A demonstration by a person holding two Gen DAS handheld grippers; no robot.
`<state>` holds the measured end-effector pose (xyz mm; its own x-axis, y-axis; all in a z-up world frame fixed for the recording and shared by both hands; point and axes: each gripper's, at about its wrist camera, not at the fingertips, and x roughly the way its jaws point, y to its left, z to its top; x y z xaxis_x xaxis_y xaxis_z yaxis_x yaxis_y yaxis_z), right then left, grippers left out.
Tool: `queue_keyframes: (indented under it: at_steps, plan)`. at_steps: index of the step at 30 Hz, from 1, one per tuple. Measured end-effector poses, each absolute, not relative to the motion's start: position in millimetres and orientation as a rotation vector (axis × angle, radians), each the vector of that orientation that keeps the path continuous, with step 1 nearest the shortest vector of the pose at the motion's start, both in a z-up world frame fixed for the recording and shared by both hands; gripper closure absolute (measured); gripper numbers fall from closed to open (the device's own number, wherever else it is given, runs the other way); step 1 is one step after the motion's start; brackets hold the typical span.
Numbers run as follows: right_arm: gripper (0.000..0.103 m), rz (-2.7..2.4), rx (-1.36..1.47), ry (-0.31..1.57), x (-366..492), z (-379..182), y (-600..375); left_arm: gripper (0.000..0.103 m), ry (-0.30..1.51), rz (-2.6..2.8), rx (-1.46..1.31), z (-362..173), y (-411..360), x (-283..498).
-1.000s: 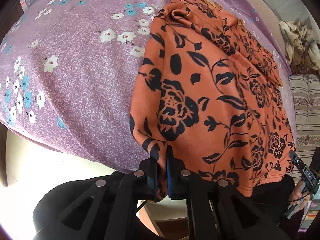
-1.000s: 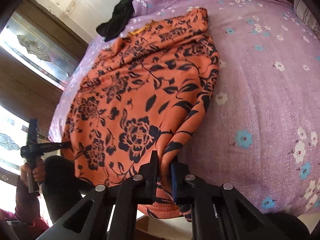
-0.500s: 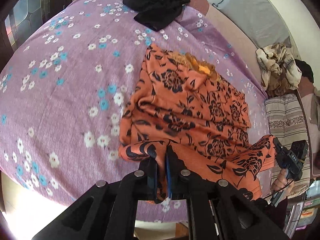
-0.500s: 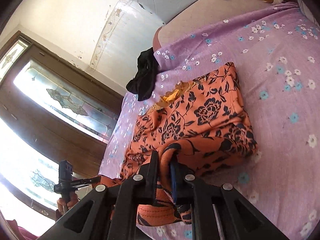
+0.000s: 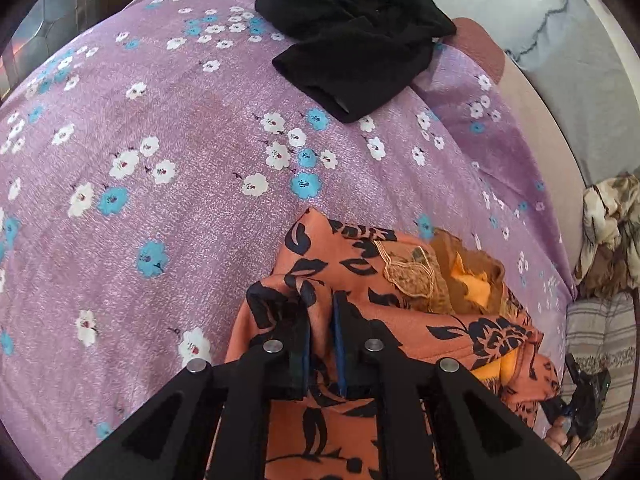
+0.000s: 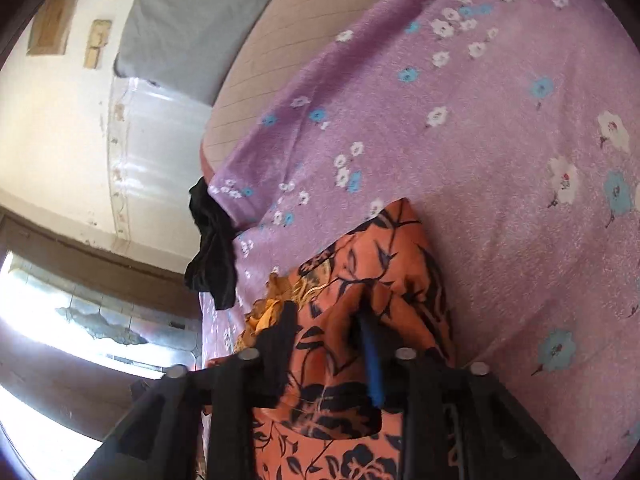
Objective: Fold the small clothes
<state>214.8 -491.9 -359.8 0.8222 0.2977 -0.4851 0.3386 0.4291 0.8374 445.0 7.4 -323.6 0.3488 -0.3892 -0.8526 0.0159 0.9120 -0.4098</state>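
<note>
An orange garment with black flowers (image 5: 404, 312) lies folded over on the purple flowered bedsheet (image 5: 168, 208). Its lace neckline with yellow lining (image 5: 436, 272) shows at the far end. My left gripper (image 5: 320, 320) is shut on the garment's hem, low over the folded cloth. My right gripper (image 6: 326, 328) stands partly open, with orange cloth (image 6: 384, 264) draped loosely between its jaws. The right gripper also shows at the lower right of the left wrist view (image 5: 580, 404).
A crumpled black garment (image 5: 356, 48) lies at the far end of the bed, also seen in the right wrist view (image 6: 212, 248). A grey pillow (image 6: 192, 28) leans on the wall. A beige patterned cloth (image 5: 608, 224) and striped bedding (image 5: 600, 344) sit right.
Both grippers carried the hem forward over the garment toward its neckline, folding it in half. The right gripper's jaws have parted; the left stays clamped.
</note>
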Motion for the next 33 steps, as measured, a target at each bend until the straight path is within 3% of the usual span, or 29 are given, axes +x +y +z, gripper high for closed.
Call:
queue_keyframes:
  at_steps: [4, 5, 7, 8, 9, 11, 14, 15, 18, 25, 30, 33]
  plan:
    - [0.035, -0.061, 1.101, 0.508, 193, -333, -504, 0.091, 1.060, -0.277, -0.570, -317, 35, 424]
    - [0.035, -0.047, 1.066, 0.489, 189, -323, -500, 0.084, 1.004, -0.256, -0.624, -309, 44, 415]
    - [0.035, 0.005, 0.961, 0.484, 187, -303, -483, 0.056, 0.898, -0.189, -0.672, -286, 57, 394]
    - [0.035, 0.044, 0.899, 0.520, 191, -295, -469, 0.037, 0.864, -0.171, -0.657, -274, 58, 384]
    - [0.037, 0.083, 0.837, 0.580, 197, -291, -452, 0.031, 0.857, -0.149, -0.618, -263, 56, 373]
    - [0.042, 0.158, 0.725, 0.719, 207, -293, -412, 0.031, 0.875, -0.141, -0.513, -253, 41, 349]
    - [0.064, 0.165, 0.517, 0.907, 215, -313, -352, 0.030, 0.970, -0.166, -0.280, -269, -2, 319]
    - [0.066, 0.149, 0.449, 0.955, 217, -321, -335, 0.031, 1.000, -0.180, -0.192, -280, -18, 309]
    - [0.067, 0.092, 0.349, 1.023, 225, -343, -310, 0.031, 1.075, -0.195, -0.020, -311, -46, 304]
    - [0.069, -0.040, 0.403, 0.970, 301, -350, -342, 0.031, 1.030, -0.121, 0.038, -319, -41, 348]
    - [0.068, -0.127, 0.466, 0.863, 343, -332, -356, 0.030, 1.029, -0.134, -0.085, -322, -23, 378]
    - [0.065, -0.070, 0.454, 0.805, 331, -315, -333, 0.030, 0.925, -0.127, -0.201, -299, -1, 375]
